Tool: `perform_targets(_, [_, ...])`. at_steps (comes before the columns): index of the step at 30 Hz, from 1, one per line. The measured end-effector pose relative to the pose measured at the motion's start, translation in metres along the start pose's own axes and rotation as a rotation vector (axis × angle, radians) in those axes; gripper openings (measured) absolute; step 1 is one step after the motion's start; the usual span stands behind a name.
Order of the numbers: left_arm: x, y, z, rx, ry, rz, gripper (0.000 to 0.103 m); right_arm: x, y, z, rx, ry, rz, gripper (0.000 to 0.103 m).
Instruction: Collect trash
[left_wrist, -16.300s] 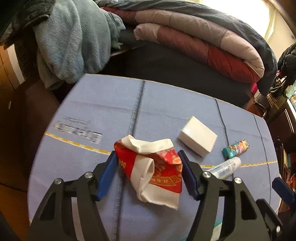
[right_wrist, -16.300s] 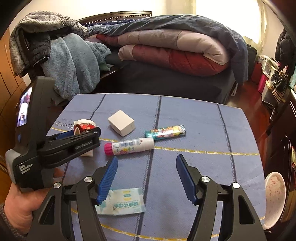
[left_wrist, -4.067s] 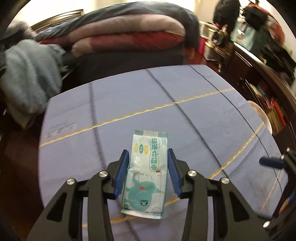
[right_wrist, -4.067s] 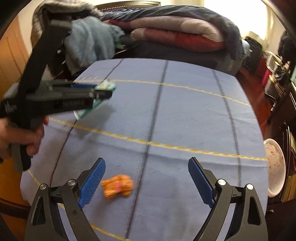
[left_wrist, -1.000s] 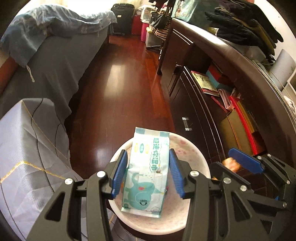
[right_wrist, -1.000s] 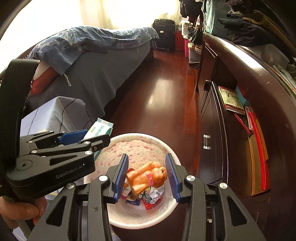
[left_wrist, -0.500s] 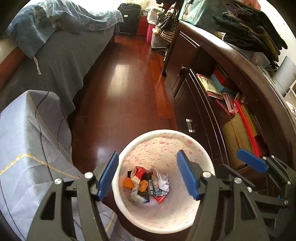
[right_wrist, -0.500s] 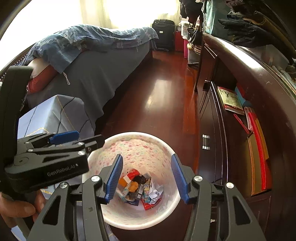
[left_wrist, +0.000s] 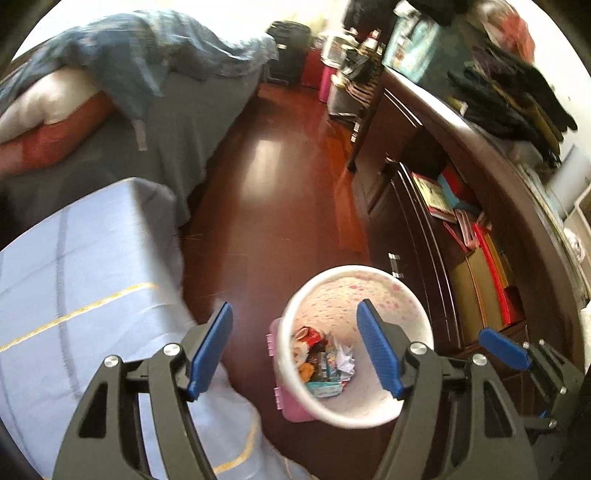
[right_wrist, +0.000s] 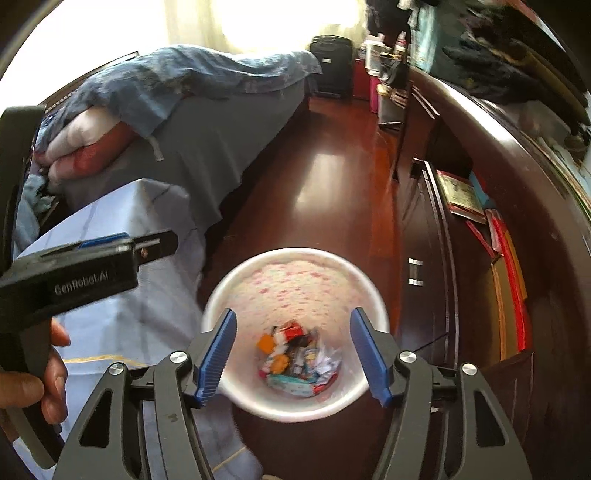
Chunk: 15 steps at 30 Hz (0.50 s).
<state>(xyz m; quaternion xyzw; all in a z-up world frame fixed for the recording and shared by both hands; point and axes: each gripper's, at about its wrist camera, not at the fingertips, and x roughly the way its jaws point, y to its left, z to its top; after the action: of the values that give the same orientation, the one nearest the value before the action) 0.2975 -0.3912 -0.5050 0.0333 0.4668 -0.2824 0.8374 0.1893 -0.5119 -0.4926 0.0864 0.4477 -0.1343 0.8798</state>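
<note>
A white waste bin with pink speckles (left_wrist: 369, 291) (right_wrist: 295, 273) stands on the floor beside the table. Mixed trash (left_wrist: 325, 360) (right_wrist: 299, 360) lies at its bottom, including the pale green wipes packet (left_wrist: 325, 387) and an orange wrapper (right_wrist: 279, 363). My left gripper (left_wrist: 295, 349) is open and empty, above the bin's left rim and the floor. My right gripper (right_wrist: 293, 358) is open and empty, directly above the bin. The left gripper also shows at the left of the right wrist view (right_wrist: 122, 245).
The table with the blue cloth (left_wrist: 74, 280) (right_wrist: 140, 295) is at the left. A bed with a grey cover (left_wrist: 177, 122) lies beyond it. A dark wooden cabinet with books (left_wrist: 461, 221) runs along the right. Red-brown wooden floor (left_wrist: 280, 184) lies between.
Both grippers have opened and dropped their trash into the bin: the wipes packet from the left, the orange wrapper from the right. Over the last half second the left gripper has shifted left.
</note>
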Motion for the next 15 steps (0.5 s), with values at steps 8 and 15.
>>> perform_targets(8, [-0.079, 0.086, -0.022, -0.119, -0.035, 0.109, 0.078, -0.033, 0.091, -0.010, -0.099, -0.011, 0.076, 0.075])
perform_targets(15, [-0.142, 0.175, -0.053, -0.242, -0.048, 0.198, 0.081, -0.060, 0.178, -0.018, -0.188, -0.024, 0.137, 0.082])
